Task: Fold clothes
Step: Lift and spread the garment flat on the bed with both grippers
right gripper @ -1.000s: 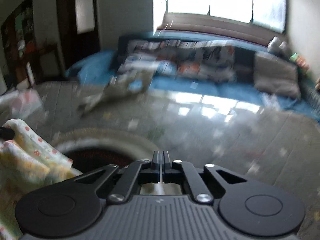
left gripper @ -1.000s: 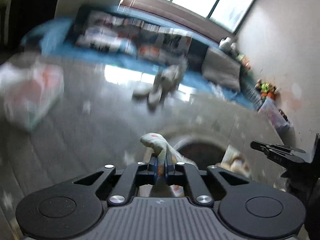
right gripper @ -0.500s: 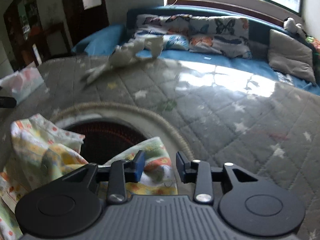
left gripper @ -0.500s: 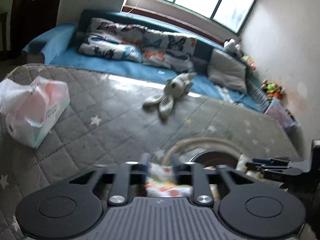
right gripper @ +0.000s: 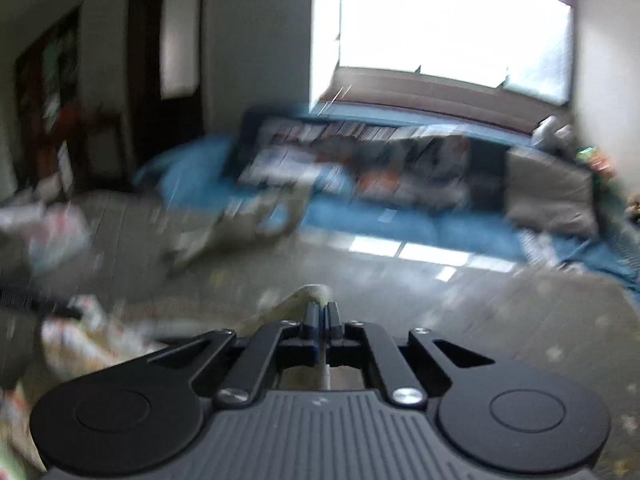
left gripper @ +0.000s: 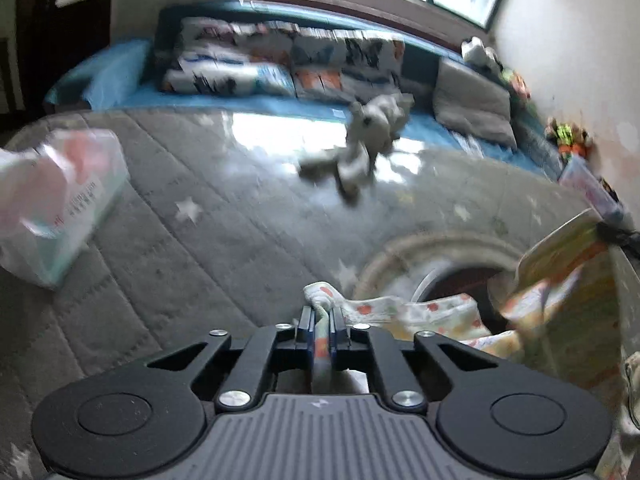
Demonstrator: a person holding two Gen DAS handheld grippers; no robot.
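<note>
Left gripper (left gripper: 321, 318): fingers pressed together, pinching an edge of the printed garment (left gripper: 432, 312). The cloth runs off to their right, over the round basket (left gripper: 400, 252) on the grey quilted bed (left gripper: 180, 240). Right gripper (right gripper: 322, 312): fingers pressed together on a pale fold of the same garment (right gripper: 304, 294); view blurred. Plush rabbit (left gripper: 360, 148) lies well ahead.

Home bedroom, quilted star mattress (left gripper: 168, 248), butterfly pillows (left gripper: 280, 64), plush toy (left gripper: 360, 148)
</note>
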